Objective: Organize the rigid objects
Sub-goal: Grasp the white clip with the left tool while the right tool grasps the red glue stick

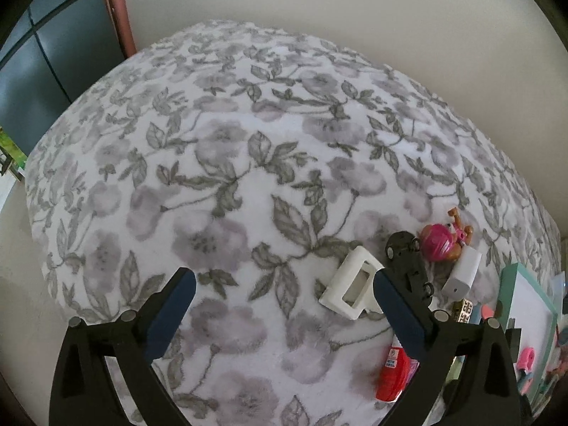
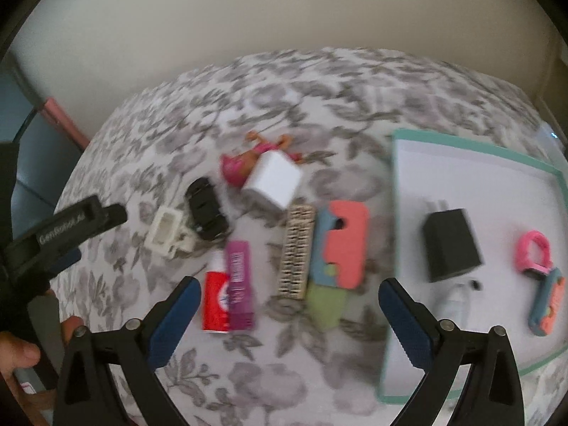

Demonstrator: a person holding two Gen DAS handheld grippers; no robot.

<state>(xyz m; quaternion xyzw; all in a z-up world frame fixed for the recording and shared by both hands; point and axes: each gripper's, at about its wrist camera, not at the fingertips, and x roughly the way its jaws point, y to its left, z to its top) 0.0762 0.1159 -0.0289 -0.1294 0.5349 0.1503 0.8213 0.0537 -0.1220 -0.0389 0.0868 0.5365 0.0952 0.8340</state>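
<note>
Small objects lie on a floral bedspread point(image 2: 220, 365). In the right wrist view a white clip point(image 2: 167, 232), a black toy car point(image 2: 207, 209), a pink doll point(image 2: 245, 163), a white charger cube point(image 2: 275, 179), a red tube point(image 2: 216, 300), a purple tube point(image 2: 239, 287), a patterned bar point(image 2: 296, 250) and a coral-and-blue foam piece point(image 2: 342, 245) sit together. My right gripper point(image 2: 285, 296) is open above them, empty. My left gripper point(image 1: 284, 289) is open and empty, its right finger beside the white clip point(image 1: 351, 285) and the black car point(image 1: 408, 259). It also shows at the left of the right wrist view point(image 2: 85, 227).
A teal-rimmed white tray point(image 2: 472, 149) at the right holds a black charger point(image 2: 451, 245), a pink ring-shaped piece point(image 2: 532, 250), a blue-and-coral piece point(image 2: 546, 301) and a clear item point(image 2: 454, 301). A beige wall stands behind the bed. A dark cabinet point(image 1: 42, 60) is at the left.
</note>
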